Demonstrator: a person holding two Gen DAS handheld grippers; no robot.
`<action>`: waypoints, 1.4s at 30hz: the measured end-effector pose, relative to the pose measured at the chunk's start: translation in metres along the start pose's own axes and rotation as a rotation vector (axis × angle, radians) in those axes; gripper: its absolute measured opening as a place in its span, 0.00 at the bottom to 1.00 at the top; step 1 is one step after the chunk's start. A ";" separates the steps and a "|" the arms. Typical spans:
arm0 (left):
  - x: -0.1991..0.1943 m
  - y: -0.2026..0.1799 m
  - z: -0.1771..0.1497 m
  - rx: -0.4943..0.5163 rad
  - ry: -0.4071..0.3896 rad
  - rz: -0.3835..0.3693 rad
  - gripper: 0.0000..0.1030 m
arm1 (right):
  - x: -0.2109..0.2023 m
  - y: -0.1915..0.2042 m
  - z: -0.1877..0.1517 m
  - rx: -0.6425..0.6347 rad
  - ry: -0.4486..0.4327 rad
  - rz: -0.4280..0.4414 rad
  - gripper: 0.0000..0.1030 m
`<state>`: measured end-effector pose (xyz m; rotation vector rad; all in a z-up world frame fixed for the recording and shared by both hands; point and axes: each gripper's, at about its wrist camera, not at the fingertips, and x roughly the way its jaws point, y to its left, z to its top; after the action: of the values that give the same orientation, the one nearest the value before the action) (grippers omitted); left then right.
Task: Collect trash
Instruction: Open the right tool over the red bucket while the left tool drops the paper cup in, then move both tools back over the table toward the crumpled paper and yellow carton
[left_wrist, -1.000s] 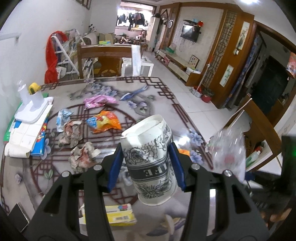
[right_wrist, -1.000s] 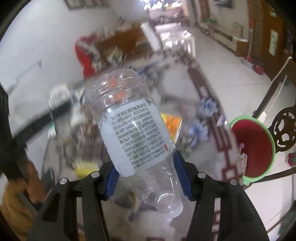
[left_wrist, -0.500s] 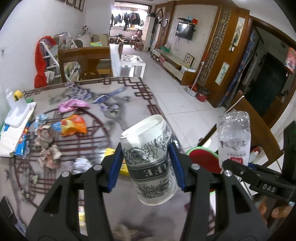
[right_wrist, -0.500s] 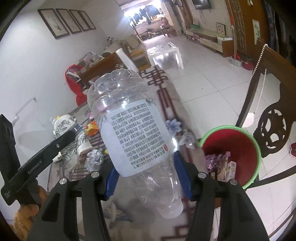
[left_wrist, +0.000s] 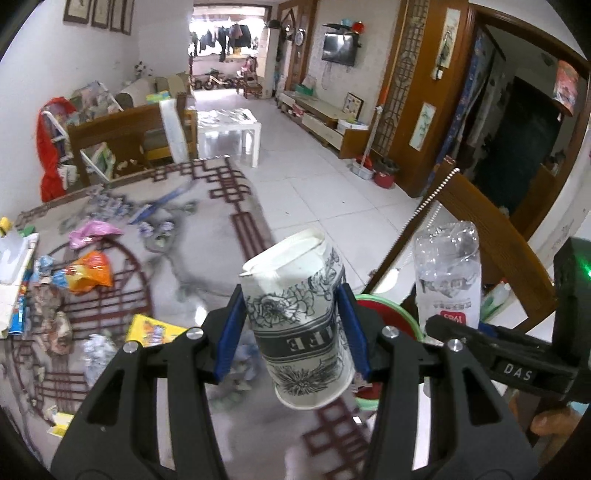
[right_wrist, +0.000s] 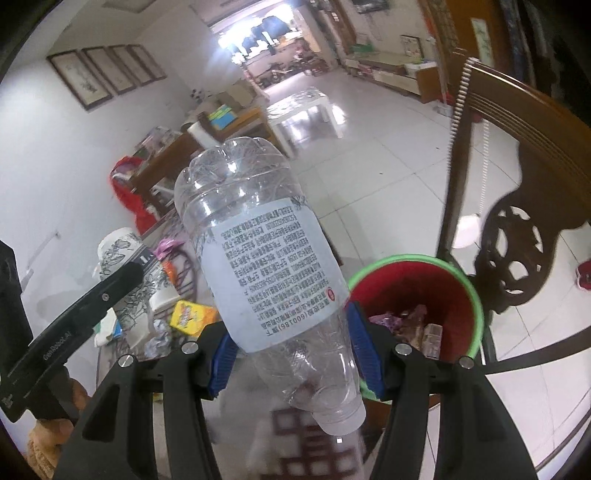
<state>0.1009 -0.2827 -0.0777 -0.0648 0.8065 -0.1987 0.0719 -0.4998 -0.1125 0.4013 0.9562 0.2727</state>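
Left gripper (left_wrist: 295, 328) clamped on paper cup (left_wrist: 299, 317), right gripper (right_wrist: 291, 350) clamped on plastic bottle (right_wrist: 266, 273): both should release only once centred above red bin (right_wrist: 458, 295).

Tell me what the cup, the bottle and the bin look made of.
Cup: apparently matte paper, printed with black flowers, its rim crumpled. Bottle: thin clear plastic, glossy, see-through and dented, with a paper-like label. Bin: probably moulded plastic, smooth red walls under a green rim.
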 end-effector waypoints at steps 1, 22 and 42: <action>0.004 -0.003 0.002 0.001 0.006 -0.004 0.46 | -0.001 -0.007 0.002 0.013 0.000 -0.007 0.53; 0.076 -0.080 0.010 0.120 0.097 -0.089 0.47 | 0.004 -0.093 0.009 0.175 0.048 -0.123 0.53; 0.064 -0.053 0.010 0.045 0.062 -0.101 0.71 | 0.016 -0.101 0.010 0.219 0.071 -0.145 0.70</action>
<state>0.1428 -0.3479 -0.1091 -0.0570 0.8613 -0.3159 0.0940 -0.5861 -0.1639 0.5225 1.0838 0.0507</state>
